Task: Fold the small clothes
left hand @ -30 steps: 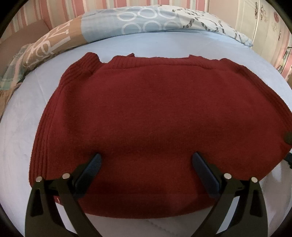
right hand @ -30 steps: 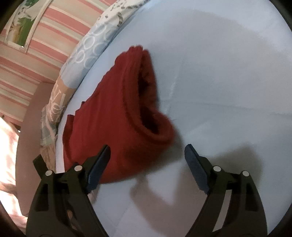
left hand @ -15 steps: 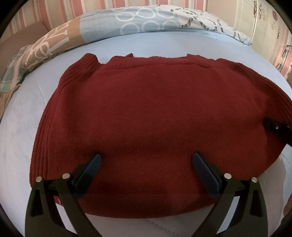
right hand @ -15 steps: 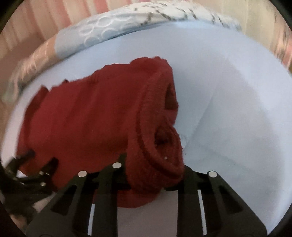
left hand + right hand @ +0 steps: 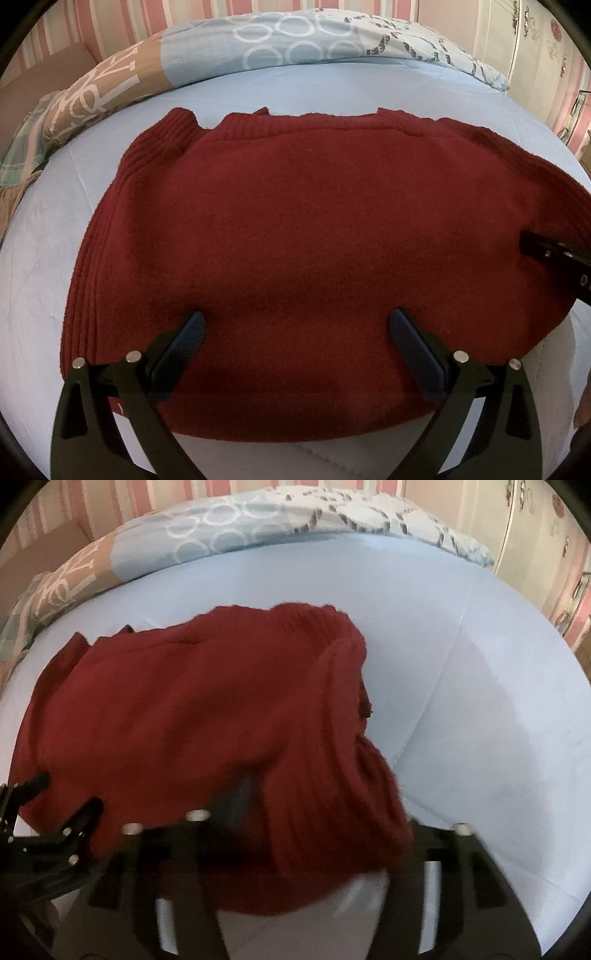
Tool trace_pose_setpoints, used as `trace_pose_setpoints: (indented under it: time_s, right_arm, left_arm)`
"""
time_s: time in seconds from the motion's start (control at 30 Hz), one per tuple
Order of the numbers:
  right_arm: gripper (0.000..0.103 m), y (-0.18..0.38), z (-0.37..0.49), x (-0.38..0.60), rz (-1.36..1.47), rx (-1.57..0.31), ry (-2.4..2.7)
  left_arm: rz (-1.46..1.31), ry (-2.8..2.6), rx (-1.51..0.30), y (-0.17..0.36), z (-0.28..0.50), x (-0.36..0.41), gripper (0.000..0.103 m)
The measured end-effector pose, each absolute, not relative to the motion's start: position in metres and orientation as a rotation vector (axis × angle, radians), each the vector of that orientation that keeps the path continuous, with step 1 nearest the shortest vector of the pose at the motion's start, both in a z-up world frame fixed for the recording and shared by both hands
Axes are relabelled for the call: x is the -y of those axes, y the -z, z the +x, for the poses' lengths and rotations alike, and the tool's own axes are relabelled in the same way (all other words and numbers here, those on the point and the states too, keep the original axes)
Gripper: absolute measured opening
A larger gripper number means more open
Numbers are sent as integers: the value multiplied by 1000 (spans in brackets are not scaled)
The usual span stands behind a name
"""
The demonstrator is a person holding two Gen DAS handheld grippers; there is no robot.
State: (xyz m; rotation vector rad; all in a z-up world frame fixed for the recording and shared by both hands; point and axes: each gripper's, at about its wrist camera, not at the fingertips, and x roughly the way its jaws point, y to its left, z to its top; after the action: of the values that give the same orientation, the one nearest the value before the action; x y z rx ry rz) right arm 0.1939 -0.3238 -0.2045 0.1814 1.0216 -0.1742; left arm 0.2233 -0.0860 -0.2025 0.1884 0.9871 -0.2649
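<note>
The right wrist view is smeared with motion blur, so the right gripper (image 5: 317, 834) shows only as dark soft shapes, and the red sweater (image 5: 207, 716) bunched over it hides the fingertips; how the jaws stand there cannot be read. In the left wrist view the sweater's right end runs out past the picture's edge, and only a dark tip of the right gripper reaches in from that side, the rest cut off. The left gripper (image 5: 295, 332) covers part of the sweater's near hem, and its body is cut by the bottom edge. The patterned duvet (image 5: 295, 48) is cropped at the top and left
</note>
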Motion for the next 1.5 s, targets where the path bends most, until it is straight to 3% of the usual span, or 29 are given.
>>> trace_pose_setpoints:
  time_s: [0.03,0.07,0.1,0.13,0.17,0.27,0.57,1.27,1.5]
  right_arm:
    - [72,205,196,330,232,-1023,155]
    - [66,207,199,337,289,-1026,129]
    - [57,207,196,339,313,-1019,108]
    - [39,205,196,340,320,-1018,98]
    - [31,203,196,337,297,-1019,98]
    - [20,194,193,319,204,-1005,110]
    - [16,156,178,280,34,-837,141]
    - [16,143,178,271,80,-819,129]
    - [15,117,185,228,72,-750,44]
  left_arm:
    - [189,264,-987,203,223,86,100]
    - [189,263,-986,203,223,86,100]
    - [190,264,-987,203,223,86,100]
    - [190,263,-988,203,223,86,100]
    - [191,264,-988,203,223,86,100]
    - [195,260,-999,203,224,86,100]
    - [209,260,-1009,204,224,85,100]
    - [200,278,-989,200,220,80,101]
    - [184,296,-930,170,214,19,101]
